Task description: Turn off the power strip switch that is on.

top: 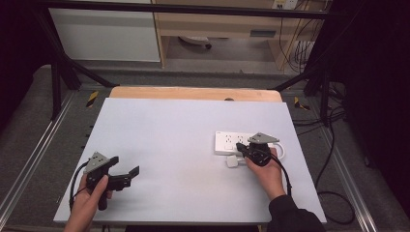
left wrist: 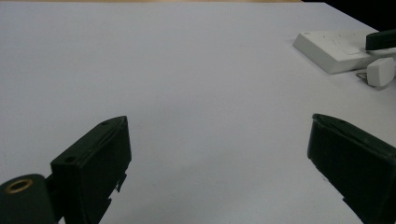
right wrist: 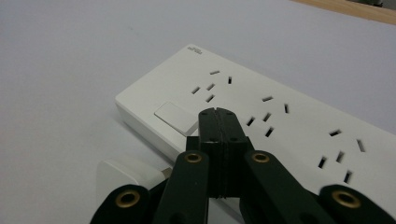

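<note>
We hold the right gripper (top: 252, 151) with its fingers pressed together on nothing, poised over the white power strip (right wrist: 280, 116) near its switch end. The strip lies at the right of the table (top: 183, 140), a white plug (top: 232, 162) just beside it. Our left gripper (top: 126, 175) rests well apart, fingers spread wide.

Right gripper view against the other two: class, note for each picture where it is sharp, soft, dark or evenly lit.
Right gripper view: power strip sharp, light even, no glare. Left gripper view: near jaws soft, white plug blurred. High view: table bright, surroundings dark.
</note>
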Demonstrator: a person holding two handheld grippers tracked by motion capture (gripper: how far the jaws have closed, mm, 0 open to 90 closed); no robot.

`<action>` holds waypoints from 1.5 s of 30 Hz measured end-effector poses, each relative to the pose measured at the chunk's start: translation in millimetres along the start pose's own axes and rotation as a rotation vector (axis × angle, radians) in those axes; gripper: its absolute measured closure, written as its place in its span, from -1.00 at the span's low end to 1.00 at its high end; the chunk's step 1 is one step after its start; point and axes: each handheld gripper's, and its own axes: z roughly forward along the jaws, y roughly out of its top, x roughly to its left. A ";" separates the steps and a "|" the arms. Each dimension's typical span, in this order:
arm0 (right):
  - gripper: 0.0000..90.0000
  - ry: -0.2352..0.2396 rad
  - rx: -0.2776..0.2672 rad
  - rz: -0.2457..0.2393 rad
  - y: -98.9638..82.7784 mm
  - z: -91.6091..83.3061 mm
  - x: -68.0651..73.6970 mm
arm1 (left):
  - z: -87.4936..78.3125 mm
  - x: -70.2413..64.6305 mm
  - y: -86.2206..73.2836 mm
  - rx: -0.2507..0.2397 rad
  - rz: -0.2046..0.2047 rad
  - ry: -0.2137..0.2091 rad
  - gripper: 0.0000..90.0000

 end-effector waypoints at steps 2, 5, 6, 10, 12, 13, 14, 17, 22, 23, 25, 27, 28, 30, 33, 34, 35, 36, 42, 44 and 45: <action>1.00 0.000 0.000 0.003 -0.1 0.3 0.4 | 0.0 0.0 0.0 0.000 0.000 0.000 -0.86; 1.00 0.001 0.002 0.001 -0.4 0.6 0.3 | 0.1 -0.1 0.0 0.001 0.000 0.000 -0.86; 1.00 0.002 0.001 0.002 -0.4 0.7 0.3 | 0.2 -0.1 0.0 0.000 -0.001 0.000 -0.86; 1.00 0.003 0.001 0.007 -0.5 0.8 0.1 | 0.2 -0.1 -0.1 0.000 0.000 0.000 -0.86; 1.00 0.003 0.002 0.007 -0.5 0.7 0.1 | 0.2 0.0 -0.1 0.001 0.001 -0.001 -0.86; 1.00 0.003 0.000 0.006 -0.6 0.9 -0.2 | 0.3 -0.1 -0.1 0.001 0.000 0.000 -0.86; 1.00 0.003 -0.001 0.006 -0.7 0.9 -0.3 | 0.3 -0.1 -0.1 0.002 0.001 0.000 -0.86; 1.00 0.004 -0.004 0.016 -1.0 1.2 -0.7 | 0.3 -0.3 -0.1 0.002 0.000 0.000 -0.86; 1.00 0.002 -0.005 0.024 -1.2 1.4 -1.0 | 0.5 -0.3 -0.1 0.004 0.004 0.001 -0.86; 1.00 0.002 -0.005 0.025 -1.2 1.4 -0.9 | 0.5 -0.3 -0.2 0.004 0.003 0.002 -0.86; 1.00 0.003 -0.005 0.024 -1.2 1.4 -1.1 | 0.7 -0.3 -0.2 0.005 0.004 0.000 -0.86; 1.00 0.008 -0.008 0.030 -1.5 1.6 -1.9 | 0.7 -0.4 -0.2 0.006 0.005 0.000 -0.86; 1.00 0.009 -0.007 0.033 -1.5 1.6 -2.1 | 0.7 -0.4 -0.3 0.006 0.005 0.000 -0.86; 1.00 0.008 -0.007 0.033 -1.5 1.7 -1.9 | 0.8 -0.3 -0.3 0.006 0.004 0.000 -0.86; 1.00 0.009 -0.004 0.033 -1.7 1.9 -1.9 | 1.0 -0.4 -0.4 0.006 0.002 0.001 -0.86; 1.00 0.009 -0.003 0.035 -1.6 2.0 -1.8 | 1.0 -0.4 -0.4 0.006 0.003 0.001 -0.86; 1.00 0.007 -0.004 0.036 -1.6 2.3 -1.6 | 0.9 -0.4 -0.5 0.006 0.003 0.001 -0.86; 1.00 0.007 0.000 0.033 -1.7 2.6 -1.4 | 1.0 -0.5 -0.5 0.006 0.003 0.001 -0.86; 1.00 0.009 0.006 0.034 -2.2 3.2 -0.4 | 1.3 -0.5 -0.6 0.006 0.002 0.001 -0.86; 1.00 0.008 0.006 0.031 -2.1 3.3 -0.4 | 1.2 -0.4 -0.6 0.006 0.002 0.002 -0.86; 1.00 0.007 0.006 0.031 -2.2 3.2 0.0 | 1.2 -0.4 -0.6 0.006 0.002 0.002 -0.86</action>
